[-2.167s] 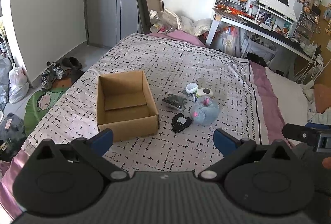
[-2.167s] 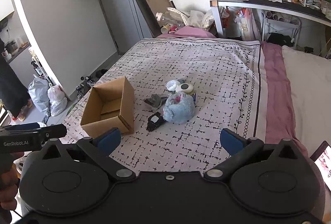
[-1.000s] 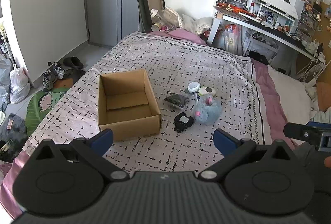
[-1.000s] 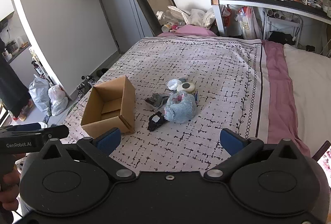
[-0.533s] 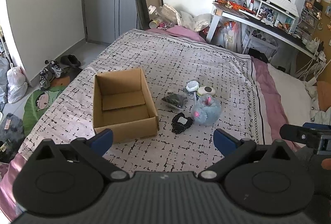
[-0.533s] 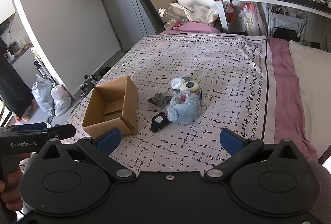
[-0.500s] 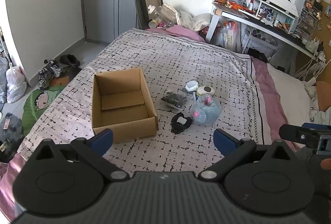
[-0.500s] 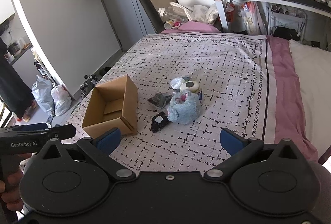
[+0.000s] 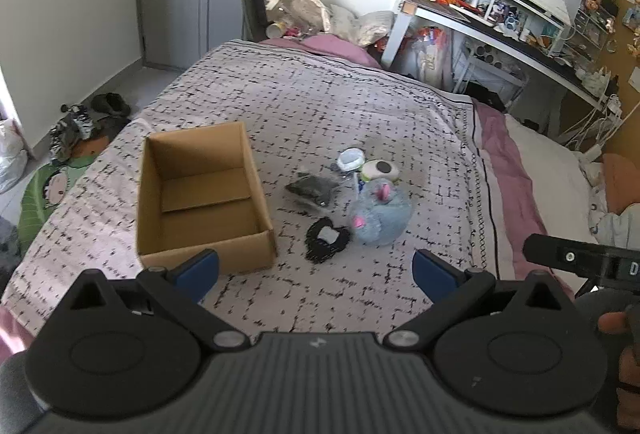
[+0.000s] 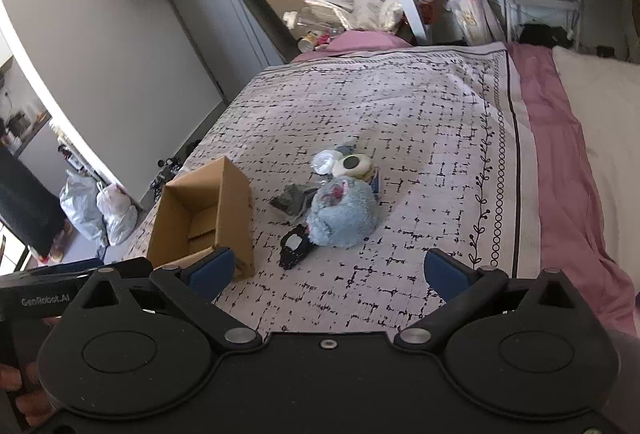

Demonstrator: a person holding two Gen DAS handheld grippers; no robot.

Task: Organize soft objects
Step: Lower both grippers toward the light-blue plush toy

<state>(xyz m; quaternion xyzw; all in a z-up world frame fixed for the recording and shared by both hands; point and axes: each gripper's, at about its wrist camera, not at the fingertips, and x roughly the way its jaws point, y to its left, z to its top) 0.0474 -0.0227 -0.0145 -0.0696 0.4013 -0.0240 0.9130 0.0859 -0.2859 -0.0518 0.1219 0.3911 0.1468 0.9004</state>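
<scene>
On the bed [image 9: 280,105], soft objects cluster right of the empty cardboard box [image 9: 200,193]. Both my left hand-held gripper [image 9: 316,272] and right hand-held gripper [image 10: 328,274] gape wide, empty. Approach the blue plush [image 10: 342,213] from above; pinch deep.

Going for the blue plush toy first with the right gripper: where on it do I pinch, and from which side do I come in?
Probably pinch the blue plush toy across its rounded upper body, coming down from above. It bulges above the black pouch and the grey packet, which lie against its box-side edge, so a low approach from there would snag them. The right gripper is open.
</scene>
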